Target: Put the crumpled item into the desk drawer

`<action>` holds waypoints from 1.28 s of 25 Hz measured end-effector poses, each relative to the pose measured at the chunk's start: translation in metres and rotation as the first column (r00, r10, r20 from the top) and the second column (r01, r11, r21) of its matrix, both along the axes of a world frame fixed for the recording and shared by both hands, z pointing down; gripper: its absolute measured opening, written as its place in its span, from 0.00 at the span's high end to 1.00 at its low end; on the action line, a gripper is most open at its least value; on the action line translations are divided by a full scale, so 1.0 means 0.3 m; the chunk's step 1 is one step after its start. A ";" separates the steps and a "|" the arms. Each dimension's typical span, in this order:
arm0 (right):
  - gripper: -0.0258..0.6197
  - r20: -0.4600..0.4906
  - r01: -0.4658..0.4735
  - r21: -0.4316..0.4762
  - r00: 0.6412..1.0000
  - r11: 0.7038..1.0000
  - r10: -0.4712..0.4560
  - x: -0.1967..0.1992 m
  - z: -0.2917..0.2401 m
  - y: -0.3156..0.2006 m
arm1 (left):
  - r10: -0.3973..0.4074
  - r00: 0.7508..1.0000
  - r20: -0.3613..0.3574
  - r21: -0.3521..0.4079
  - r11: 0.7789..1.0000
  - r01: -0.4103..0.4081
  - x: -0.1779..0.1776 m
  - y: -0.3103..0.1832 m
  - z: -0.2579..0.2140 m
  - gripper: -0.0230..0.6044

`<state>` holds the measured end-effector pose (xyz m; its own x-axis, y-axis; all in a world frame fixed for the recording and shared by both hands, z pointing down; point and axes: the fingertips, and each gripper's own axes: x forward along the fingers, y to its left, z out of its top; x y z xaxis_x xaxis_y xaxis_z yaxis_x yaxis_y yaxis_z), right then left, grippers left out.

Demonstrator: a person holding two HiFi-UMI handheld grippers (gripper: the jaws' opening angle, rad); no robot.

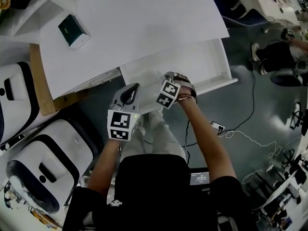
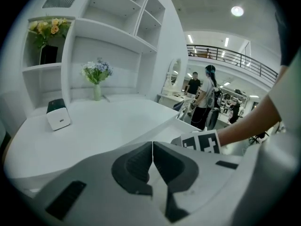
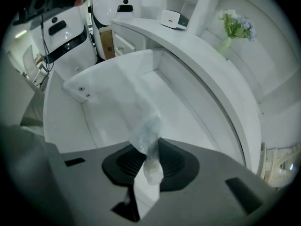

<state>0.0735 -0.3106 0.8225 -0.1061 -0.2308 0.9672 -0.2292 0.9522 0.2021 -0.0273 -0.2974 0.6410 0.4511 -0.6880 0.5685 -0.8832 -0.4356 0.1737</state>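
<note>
1. Now the right claw [image 3: 146, 150] points steeply down over the open drawer [image 3: 63, 119]. Its jaws are nipped almost together on the crumpled plastic film [image 3: 148, 133], which sticks out past the pads above the drawer's bare floor.
2. Just outside the drawer's front edge, the left claw [image 2: 153, 155] hangs idle, its jaws closed together on nothing.
3. One risk is that the film looks light and clingy. If it is let go high above the drawer, it could drift over the front wall, or cling to one pad instead of dropping.
4. Another is that only a thin twist seems pinched, so a jerk while lowering could free it early.
5. Lastly, the tabletop [image 1: 144, 23] overhangs the drawer's back. A release far back in the drawer might leave the claw knocking that edge when it lifts out.
</note>
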 end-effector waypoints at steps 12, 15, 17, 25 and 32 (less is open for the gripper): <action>0.80 -0.013 0.008 -0.017 1.000 1.000 -0.008 -0.002 0.056 0.010 | 0.010 1.000 0.020 -0.002 1.000 -0.010 -0.001 0.015 0.029 0.95; 0.73 -0.007 -0.002 -0.045 1.000 0.999 0.001 -0.005 0.059 0.024 | 0.011 1.000 0.021 -0.002 1.000 -0.011 0.004 0.013 0.029 0.95; 0.70 0.002 -0.014 -0.059 1.000 0.998 0.014 -0.007 0.058 0.031 | 0.012 1.000 0.020 0.001 1.000 -0.012 0.006 0.010 0.025 0.95; 0.56 0.028 -0.044 -0.109 0.998 0.993 0.048 -0.001 0.048 0.059 | 0.022 1.000 0.019 0.010 1.000 -0.022 0.017 0.012 0.015 0.95; 0.45 0.065 -0.058 -0.168 0.995 0.984 0.069 -0.014 0.019 0.095 | 0.031 0.999 0.020 0.016 0.999 -0.031 0.027 0.016 0.000 0.95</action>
<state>0.0693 -0.2822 0.8281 -0.1653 -0.0766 0.9833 -0.2982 0.9542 0.0242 -0.0193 -0.2925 0.6410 0.4609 -0.6833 0.5663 -0.8726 -0.4654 0.1486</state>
